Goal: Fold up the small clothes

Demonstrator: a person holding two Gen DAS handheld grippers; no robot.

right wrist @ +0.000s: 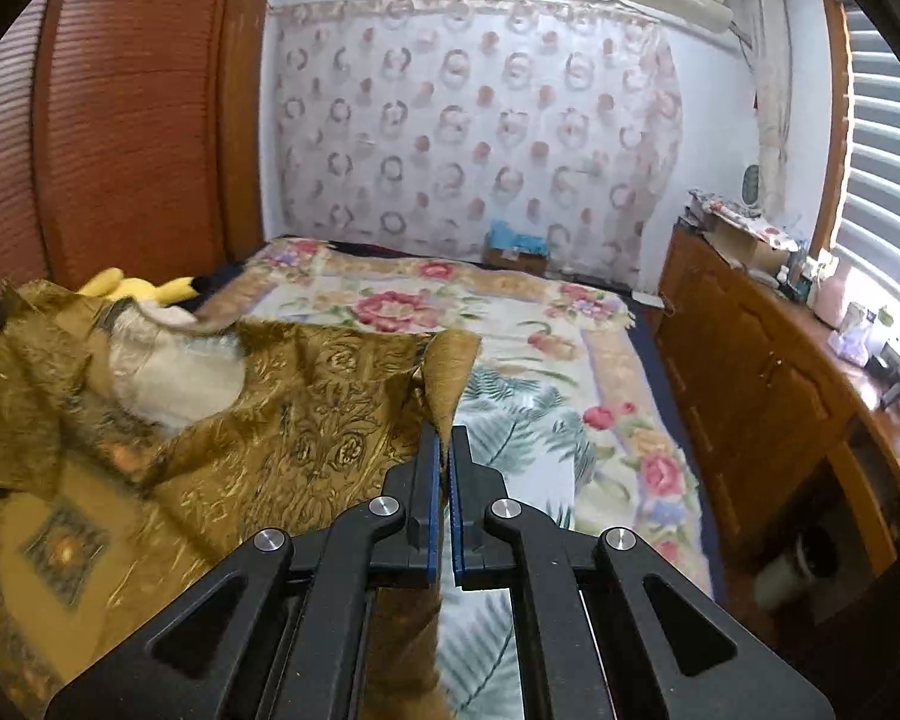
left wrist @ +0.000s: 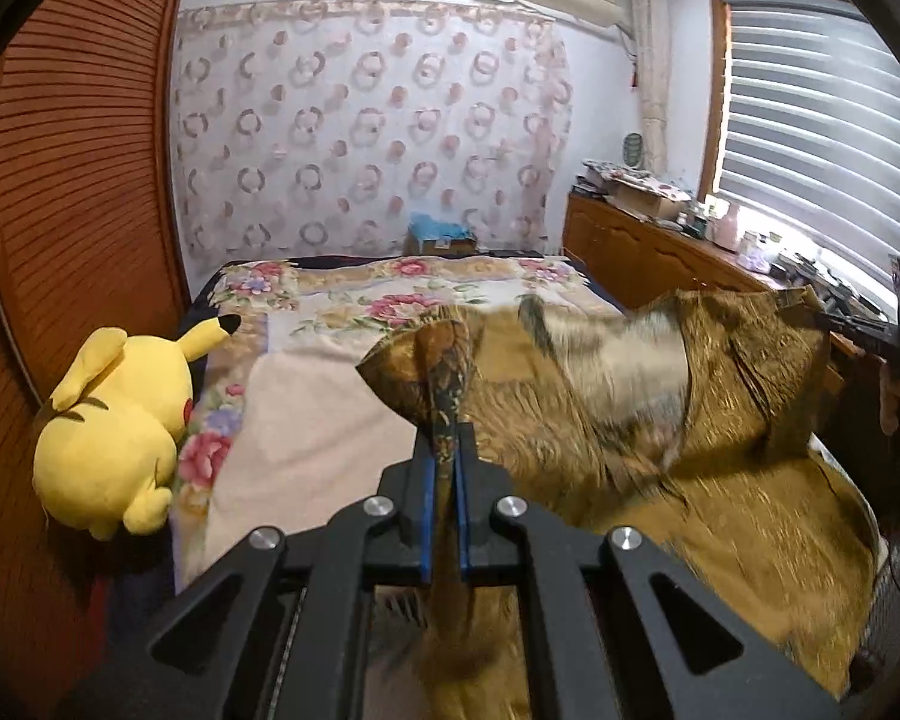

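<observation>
Gold brocade garment (left wrist: 600,396) hangs stretched above the bed (left wrist: 306,420), near its foot: your left claw (left wrist: 447,450) and right claw (right wrist: 444,456) each pinch a corner, spreading it flat before you fold.

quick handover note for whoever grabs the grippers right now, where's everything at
Left gripper: shut on one edge of the gold brocade garment.
Right gripper: shut on the opposite edge of the same garment.
The garment hangs stretched between the two, lifted over the floral bedspread; its lower part trails on the bed. A yellow plush toy lies at the bed's wardrobe side, clear of the work.
Done: both edges gripped and raised.
Left: no fold shows yet; lay it flat, fold, set down.
</observation>
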